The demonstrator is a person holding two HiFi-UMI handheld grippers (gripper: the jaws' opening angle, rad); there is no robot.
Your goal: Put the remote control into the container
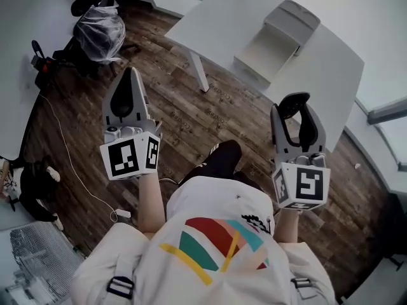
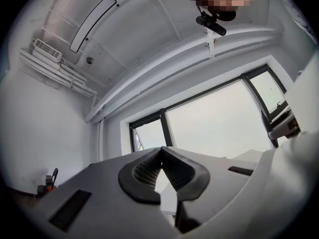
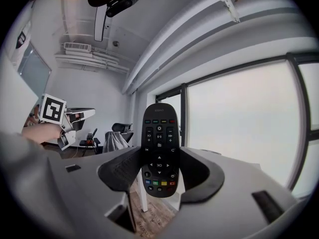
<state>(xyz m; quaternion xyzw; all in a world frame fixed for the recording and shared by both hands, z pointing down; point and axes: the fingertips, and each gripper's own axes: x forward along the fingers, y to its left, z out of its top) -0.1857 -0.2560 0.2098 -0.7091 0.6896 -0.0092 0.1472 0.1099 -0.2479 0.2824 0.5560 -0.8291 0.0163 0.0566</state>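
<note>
A black remote control point(image 3: 159, 148) with coloured buttons stands upright between the jaws of my right gripper point(image 3: 159, 157), which is shut on its lower half. In the head view that right gripper point(image 1: 295, 101) points up over the wooden floor, just in front of the white table point(image 1: 331, 75). The container point(image 1: 270, 43), a pale open box with its lid point(image 1: 291, 18) folded back, sits on that table beyond the gripper. My left gripper point(image 1: 129, 75) is raised at the left over the floor; its fingertips meet and nothing is between them point(image 2: 160, 152).
The table's leg point(image 1: 198, 72) stands between the two grippers. A plastic-wrapped chair point(image 1: 98, 30) and dark gear lie at the far left, with a white cable point(image 1: 70, 164) running across the floor. The person's shoe point(image 1: 222, 159) is below centre.
</note>
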